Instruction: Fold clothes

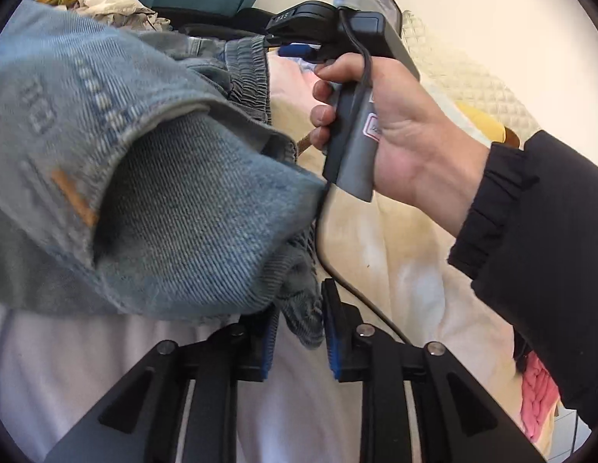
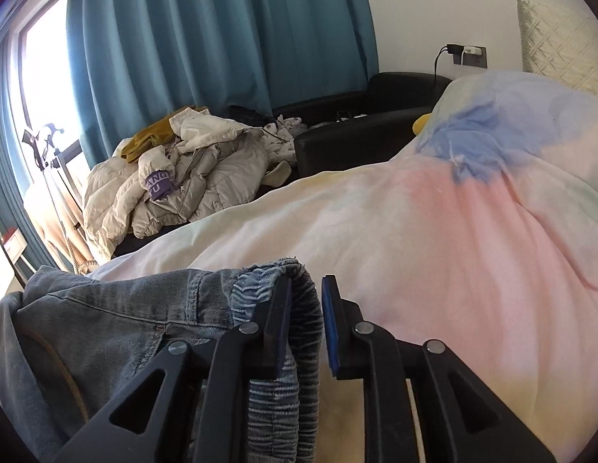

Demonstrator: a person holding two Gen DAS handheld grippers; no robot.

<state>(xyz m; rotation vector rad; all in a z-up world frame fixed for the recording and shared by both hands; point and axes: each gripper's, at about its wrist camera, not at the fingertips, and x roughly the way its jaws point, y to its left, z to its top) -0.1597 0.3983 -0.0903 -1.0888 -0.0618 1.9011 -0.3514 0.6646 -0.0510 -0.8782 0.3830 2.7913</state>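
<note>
A pair of light blue jeans (image 1: 144, 177) hangs bunched between both grippers above the bed. My left gripper (image 1: 299, 332) has a frayed denim hem between its blue pads, with a gap still showing on the right side. My right gripper (image 2: 304, 328) has the elastic waistband (image 2: 295, 347) of the jeans (image 2: 105, 347) draped between its pads, lying against the left pad, with a gap on the right. In the left wrist view the person's right hand (image 1: 395, 127) holds the right gripper's handle beyond the jeans.
A pastel pink, yellow and blue duvet (image 2: 414, 223) covers the bed below. A heap of beige and white jackets (image 2: 175, 185) lies at the far end by a black armchair (image 2: 368, 123). Teal curtains (image 2: 206, 38) hang behind. A quilted headboard (image 2: 561, 46) stands at right.
</note>
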